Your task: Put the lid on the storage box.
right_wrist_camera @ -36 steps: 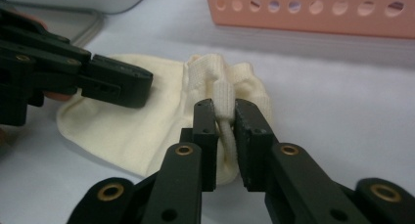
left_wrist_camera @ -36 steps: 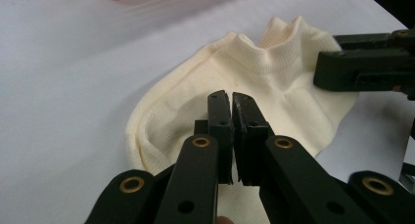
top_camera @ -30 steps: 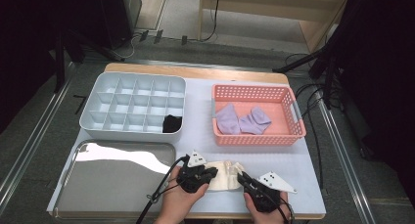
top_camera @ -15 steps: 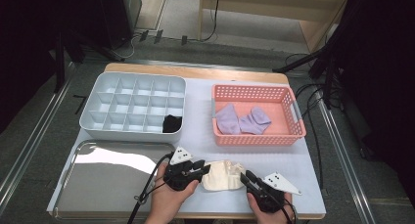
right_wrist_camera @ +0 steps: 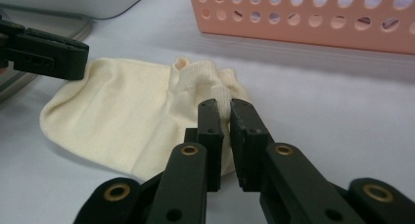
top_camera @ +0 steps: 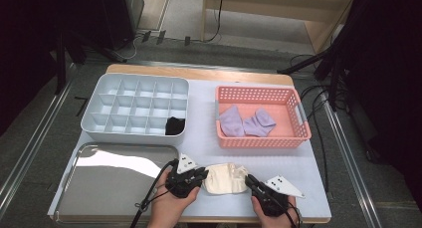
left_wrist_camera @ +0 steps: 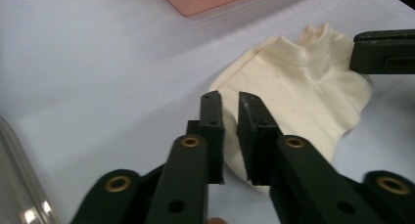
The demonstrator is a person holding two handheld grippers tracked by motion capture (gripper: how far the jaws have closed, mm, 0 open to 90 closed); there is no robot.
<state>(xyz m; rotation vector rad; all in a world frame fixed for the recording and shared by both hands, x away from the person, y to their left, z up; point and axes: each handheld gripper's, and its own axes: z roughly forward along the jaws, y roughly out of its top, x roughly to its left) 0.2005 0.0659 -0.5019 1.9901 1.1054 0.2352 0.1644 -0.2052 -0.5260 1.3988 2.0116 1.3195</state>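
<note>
high view: a cream sock (top_camera: 226,178) lies on the white surface (top_camera: 204,133) between the left gripper (top_camera: 199,175) and the right gripper (top_camera: 250,180). both sets of jaws have just been closing: left nipping the sock's toe edge, right pinching its ribbed cuff.

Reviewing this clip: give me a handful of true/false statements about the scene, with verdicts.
1. The cream sock lies on the table between the left gripper and the right gripper. True.
2. The pink basket holds black socks. False: it holds two lilac socks.
3. A black sock sits in a compartment of the divided tray. True.
4. The metal tray holds the cream sock. False: the sock lies on the table beside it.
5. The right gripper's fingers pinch the sock's cuff. True.
</note>
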